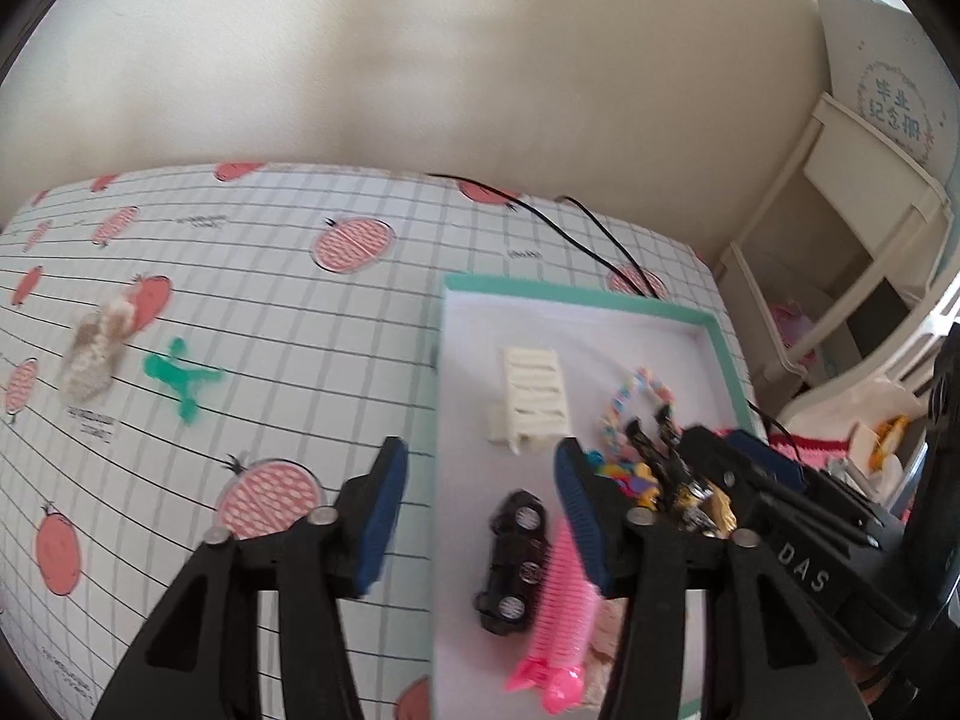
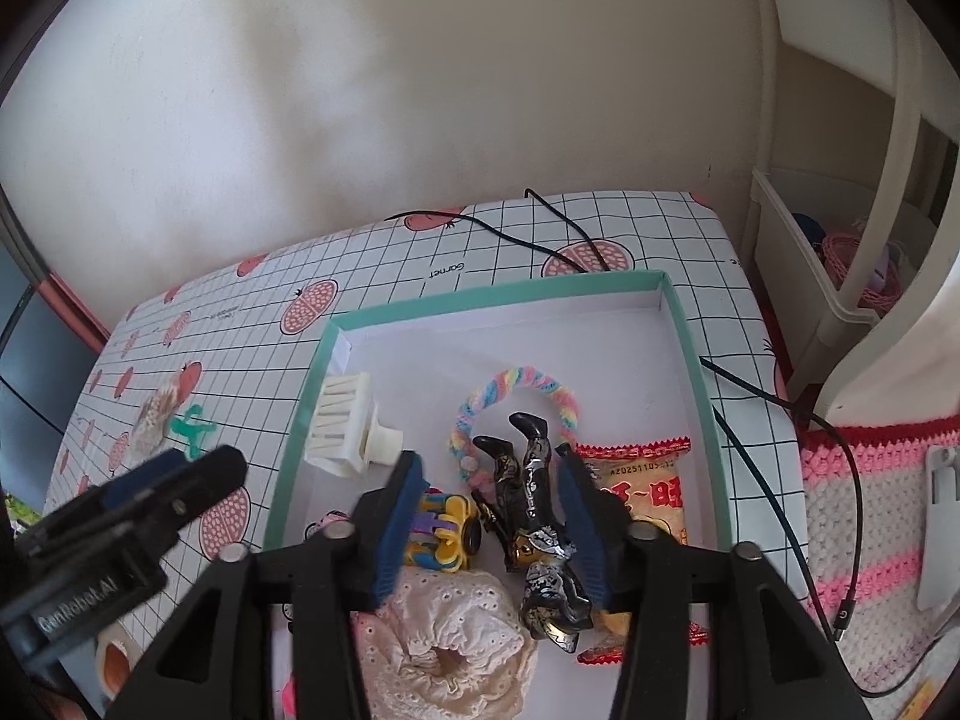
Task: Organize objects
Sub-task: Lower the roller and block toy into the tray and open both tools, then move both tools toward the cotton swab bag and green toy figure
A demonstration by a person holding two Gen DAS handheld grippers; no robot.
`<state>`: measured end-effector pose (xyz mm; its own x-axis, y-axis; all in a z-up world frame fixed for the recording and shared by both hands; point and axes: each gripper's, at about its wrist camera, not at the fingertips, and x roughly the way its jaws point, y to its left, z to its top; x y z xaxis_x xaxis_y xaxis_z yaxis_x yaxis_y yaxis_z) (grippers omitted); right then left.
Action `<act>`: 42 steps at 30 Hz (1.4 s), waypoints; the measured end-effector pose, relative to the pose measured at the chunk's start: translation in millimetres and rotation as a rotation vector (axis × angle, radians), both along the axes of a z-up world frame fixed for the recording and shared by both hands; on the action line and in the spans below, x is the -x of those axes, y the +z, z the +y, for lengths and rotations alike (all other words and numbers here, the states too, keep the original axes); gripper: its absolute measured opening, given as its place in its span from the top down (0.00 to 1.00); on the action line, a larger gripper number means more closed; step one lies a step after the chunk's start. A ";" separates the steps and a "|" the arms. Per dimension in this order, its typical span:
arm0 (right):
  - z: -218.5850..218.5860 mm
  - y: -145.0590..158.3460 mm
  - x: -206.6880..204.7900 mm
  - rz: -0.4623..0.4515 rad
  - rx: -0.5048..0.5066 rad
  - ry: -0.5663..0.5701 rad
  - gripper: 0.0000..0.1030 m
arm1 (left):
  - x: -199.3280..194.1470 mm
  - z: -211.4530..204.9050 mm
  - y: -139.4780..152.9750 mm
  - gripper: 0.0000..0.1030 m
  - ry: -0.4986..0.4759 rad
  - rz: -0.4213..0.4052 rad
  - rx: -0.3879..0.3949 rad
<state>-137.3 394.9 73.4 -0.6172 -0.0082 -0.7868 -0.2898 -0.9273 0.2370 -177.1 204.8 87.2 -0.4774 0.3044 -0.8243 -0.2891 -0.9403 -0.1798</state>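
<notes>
gridded tablecloth (image 1: pixel 252 276) roomy left; teal-rimmed tray (image 2: pixel 498 295) crowded, perhaps full.

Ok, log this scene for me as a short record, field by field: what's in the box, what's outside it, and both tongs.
Box: teal-rimmed box, white inside
In box: slatted white piece, rainbow ring, dark figure, snack packet, lace scrunchie, black car, pink comb
On cloth: green toy, fluffy beige item
Left tongs: open, empty
Right tongs: open, astride the dark figure
</notes>
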 end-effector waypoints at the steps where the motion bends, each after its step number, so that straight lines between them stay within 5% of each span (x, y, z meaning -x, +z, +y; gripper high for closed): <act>1: -0.4 0.1 0.0 0.001 -0.005 0.002 0.42 | 1.2 -3.3 0.8 0.31 0.013 0.011 0.004; 5: -2.0 0.1 1.8 0.002 -0.017 0.007 0.39 | 4.9 -12.7 3.9 0.27 0.044 0.046 0.021; 7: -1.7 -0.5 2.1 0.003 -0.020 0.003 0.35 | 7.3 -18.1 5.8 0.15 0.069 0.068 0.023; 11: -1.5 -1.4 3.1 0.004 -0.021 0.002 0.25 | 10.6 -27.0 8.3 0.13 0.101 0.098 0.025; 14: -2.4 -1.7 3.8 0.007 -0.017 0.003 0.16 | 12.7 -30.4 8.5 0.00 0.114 0.110 0.029; 19: -5.1 -1.0 4.9 0.018 -0.018 0.003 0.00 | 14.0 -33.4 8.0 0.00 0.122 0.115 0.022; 42: -4.6 -5.7 6.4 -0.018 -0.049 -0.044 0.00 | 29.9 -55.9 6.6 0.00 0.118 0.091 0.021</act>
